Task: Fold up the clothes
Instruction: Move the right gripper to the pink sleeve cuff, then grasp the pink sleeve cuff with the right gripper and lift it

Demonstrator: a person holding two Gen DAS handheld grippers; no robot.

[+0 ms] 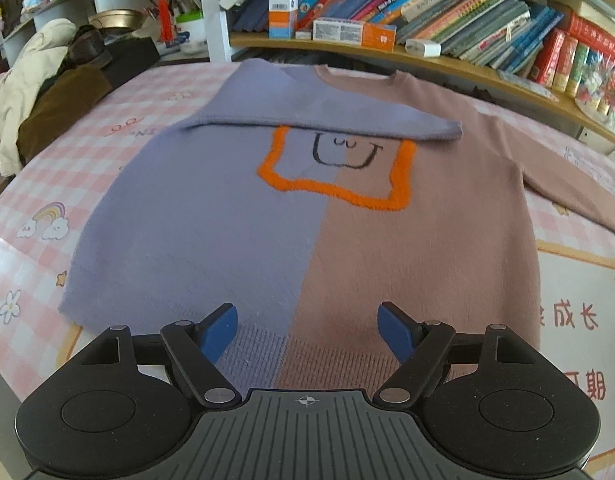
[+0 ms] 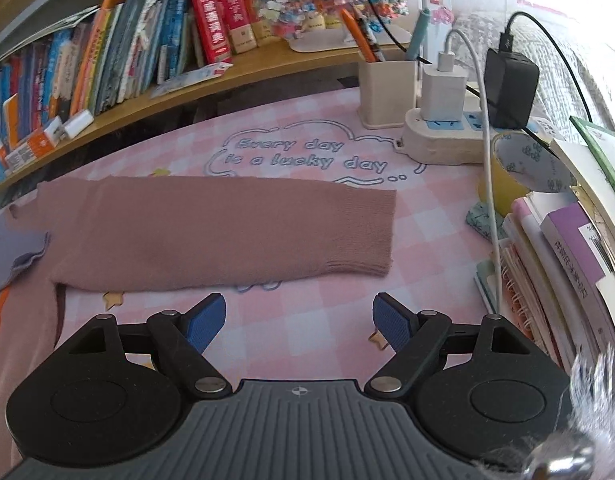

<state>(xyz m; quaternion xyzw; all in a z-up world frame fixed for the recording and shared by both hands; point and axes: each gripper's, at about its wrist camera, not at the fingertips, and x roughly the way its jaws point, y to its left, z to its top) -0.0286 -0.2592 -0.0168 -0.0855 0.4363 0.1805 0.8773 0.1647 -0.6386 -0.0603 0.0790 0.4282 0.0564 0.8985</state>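
1. Hovering with my left gripper [image 1: 307, 330] over the near hem of the sweater [image 1: 291, 216], blue pads spread wide and nothing between them. The ribbed hem band passes under my own black housing, so its very edge is hidden from me.

2. My right gripper [image 2: 299, 322] is spread just as wide and empty, hanging over bare pink checked tablecloth [image 2: 315, 300] just short of the pink sleeve [image 2: 227, 232]. No contact there.

3. Moving out: the sweater lies flat on the tablecloth, lilac half on the left, dusty pink half on the right, with an orange outlined square [image 1: 335, 168] on the chest.

4. The lilac sleeve [image 1: 315, 114] is folded across the chest and covers the top of that square, so the drawn face inside is only partly readable.

5. The pink sleeve stretches out flat, cuff pointing toward the power strip [image 2: 439, 136]. In the left view it runs off the right edge of the frame.

6. Further right, a stack of books [image 2: 555, 264] is cut off by the frame, and a blurred shiny thing in the bottom corner I cannot make out.

7. At the back, the bookshelf [image 1: 427, 56] runs along the wall; most spine lettering is too small to read.
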